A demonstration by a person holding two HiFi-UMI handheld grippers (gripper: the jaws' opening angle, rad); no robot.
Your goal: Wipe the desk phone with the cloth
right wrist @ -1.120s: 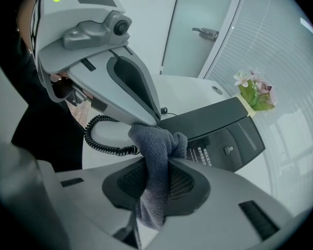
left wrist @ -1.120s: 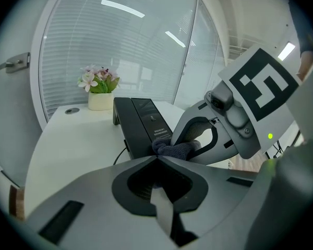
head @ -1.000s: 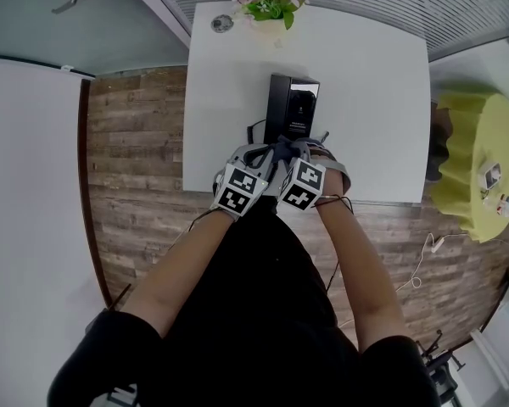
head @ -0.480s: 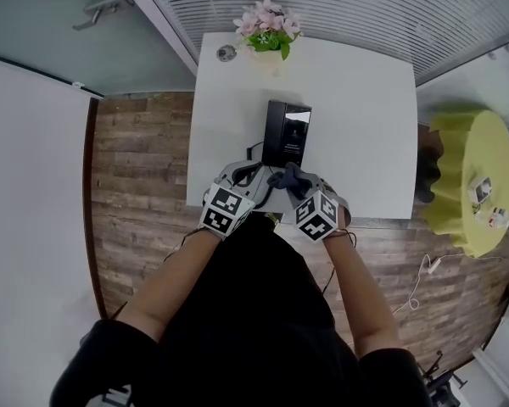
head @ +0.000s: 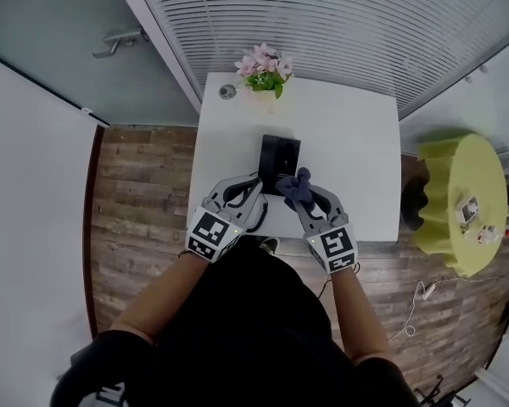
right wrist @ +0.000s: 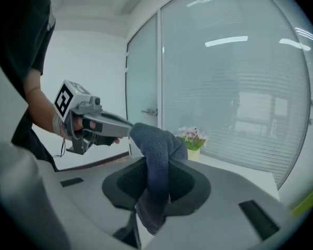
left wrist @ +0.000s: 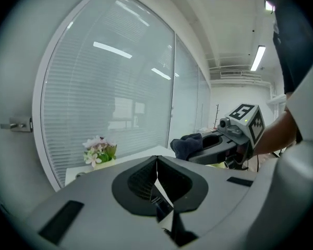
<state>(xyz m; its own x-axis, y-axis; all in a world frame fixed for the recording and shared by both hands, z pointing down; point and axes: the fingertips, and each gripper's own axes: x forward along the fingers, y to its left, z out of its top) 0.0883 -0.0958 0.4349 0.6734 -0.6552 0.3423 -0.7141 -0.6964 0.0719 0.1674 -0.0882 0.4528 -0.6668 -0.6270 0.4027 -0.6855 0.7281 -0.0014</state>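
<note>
While the right gripper (head: 304, 200) pinches the dark cloth (head: 294, 186) in its closed jaws and the left gripper (head: 252, 195), at 9 o'clock from it, is closed on nothing, the desk phone (head: 279, 153) stands just beyond at 12 o'clock, so wiping seems not yet begun and next the cloth must come down onto it.

We see a soft, napped dark-blue cloth (right wrist: 157, 150); both the right claw (right wrist: 156, 186) and left claw (left wrist: 157, 181) look like matt grey plastic. The desk phone (head: 276, 151) is glossy black plastic, the table (head: 356, 159) smooth matt white, the floor (head: 140, 185) rough-grained wood planks.
</note>
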